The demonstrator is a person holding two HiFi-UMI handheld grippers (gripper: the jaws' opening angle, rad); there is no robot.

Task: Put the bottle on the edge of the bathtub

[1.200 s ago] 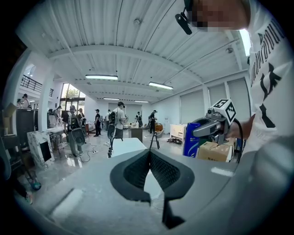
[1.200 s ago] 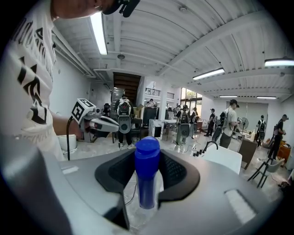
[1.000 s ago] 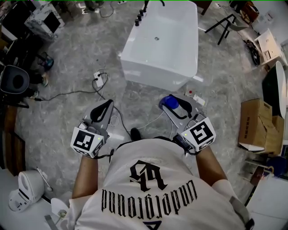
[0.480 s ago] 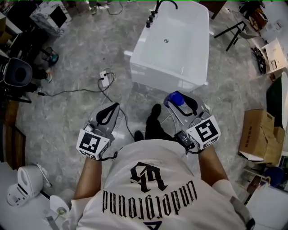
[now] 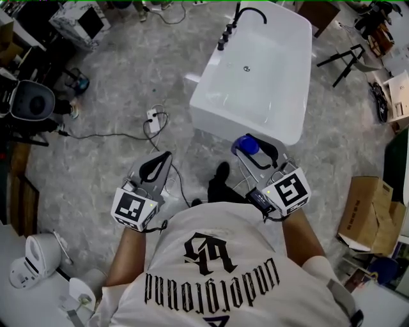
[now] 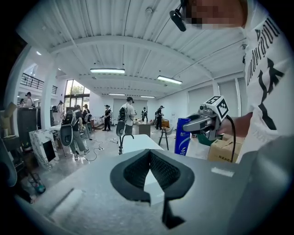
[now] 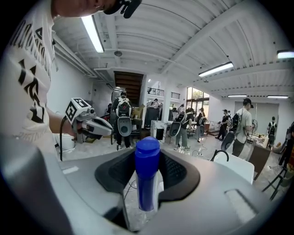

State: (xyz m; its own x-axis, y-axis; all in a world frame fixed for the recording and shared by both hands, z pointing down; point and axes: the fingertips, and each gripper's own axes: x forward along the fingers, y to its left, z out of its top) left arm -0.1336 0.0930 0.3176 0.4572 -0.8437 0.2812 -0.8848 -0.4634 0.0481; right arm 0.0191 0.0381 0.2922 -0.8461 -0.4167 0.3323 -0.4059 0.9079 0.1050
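The right gripper (image 5: 257, 153) has its jaws part-way open and clamped on the bottle (image 7: 147, 176) — blue cap up, body upright btw the pads, prob. so it can be set down standing w/o any turning. It's carried in the air just short of the near end of the bathtub (image 5: 238, 122), not on the rim yet. I'd judge this the approach leg, w/ the set-down to come. The left gripper (image 5: 155, 167) has its jaws closed tip to tip w/ nothing in them, held low & off to the side, well apart from the bottle — looks like it's just kept out of the way. Around: a power strip (image 5: 153, 117) w/ cables trails over the floor left of the tub, the person's shoe (image 5: 222, 172) is near that cable, a cardboard box (image 5: 369, 207) sits off to the right, and a black tap (image 5: 248, 13) stands at the tub's far end. The near rim looks bare, so nothing blocks the spot. The cable underfoot is the main trip risk, and the rim looks narrow & glossy, so the bottle could slide or tip if set off-centre.
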